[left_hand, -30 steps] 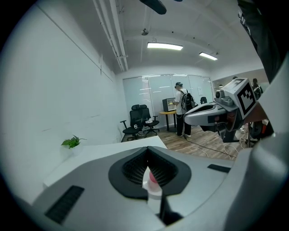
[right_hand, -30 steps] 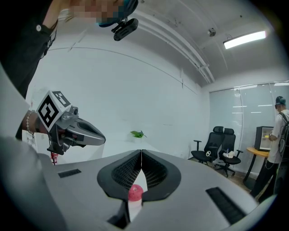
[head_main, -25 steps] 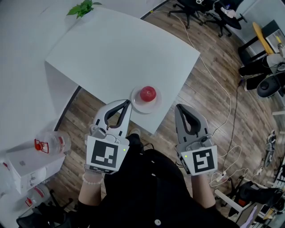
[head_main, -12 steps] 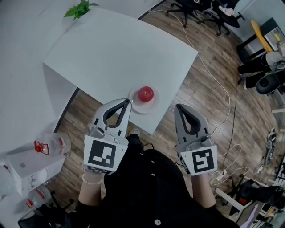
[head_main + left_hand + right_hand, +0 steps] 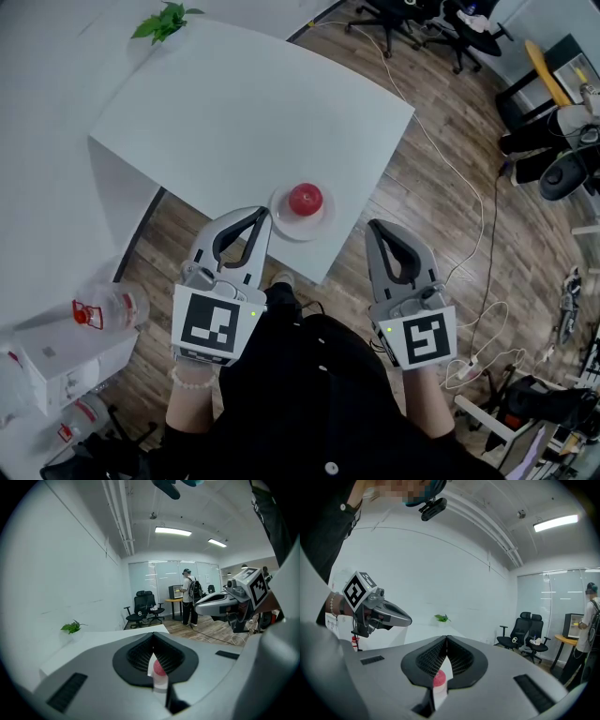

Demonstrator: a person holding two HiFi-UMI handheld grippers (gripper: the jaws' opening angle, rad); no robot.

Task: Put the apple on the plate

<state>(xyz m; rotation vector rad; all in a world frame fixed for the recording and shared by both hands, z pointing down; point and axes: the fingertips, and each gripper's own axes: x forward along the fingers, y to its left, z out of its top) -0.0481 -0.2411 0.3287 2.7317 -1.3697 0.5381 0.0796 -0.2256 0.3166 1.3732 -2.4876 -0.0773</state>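
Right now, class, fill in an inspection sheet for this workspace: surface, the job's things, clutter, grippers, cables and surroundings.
Surface: white table over a wood floor.
Job's things: apple sits on the plate, close to the table's near edge.
Clutter: a plant at the table's far corner.
Grippers: left gripper and right gripper both shut, nothing between the jaws, pointing toward the plate.
Cables: white cable trails over the floor right of the table.
Surroundings: office chairs beyond the table; water bottle at the left.
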